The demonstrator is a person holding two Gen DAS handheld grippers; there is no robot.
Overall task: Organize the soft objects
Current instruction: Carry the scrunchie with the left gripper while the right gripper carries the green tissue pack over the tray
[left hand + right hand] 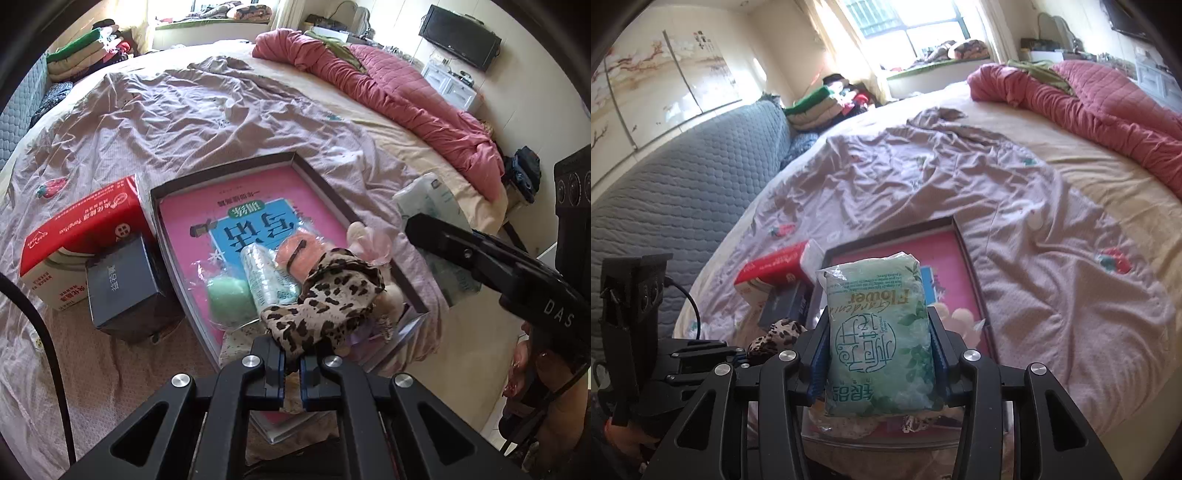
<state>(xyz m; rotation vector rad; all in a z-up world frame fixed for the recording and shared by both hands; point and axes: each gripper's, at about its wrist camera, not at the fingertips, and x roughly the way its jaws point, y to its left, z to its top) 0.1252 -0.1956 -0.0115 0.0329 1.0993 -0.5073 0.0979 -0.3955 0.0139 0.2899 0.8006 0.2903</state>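
My left gripper (291, 363) is shut on a leopard-print cloth (332, 299) and holds it over the near end of a shallow box lid (229, 173) with a pink book inside. In the lid lie a green sponge (229, 299), a small tissue pack (264, 277), an orange soft item (293, 251) and a pale plush (364, 236). My right gripper (877, 354) is shut on a green tissue pack (879, 332) held upright above the lid (886, 230). The right gripper also shows at the right of the left wrist view (498, 266), with the pack (428, 203).
A red carton (81, 236) and a dark blue box (125, 284) stand left of the lid on the wrinkled mauve sheet (184, 110). A red quilt (406, 92) lies along the bed's far right. Folded clothes (85, 48) are stacked at the back left.
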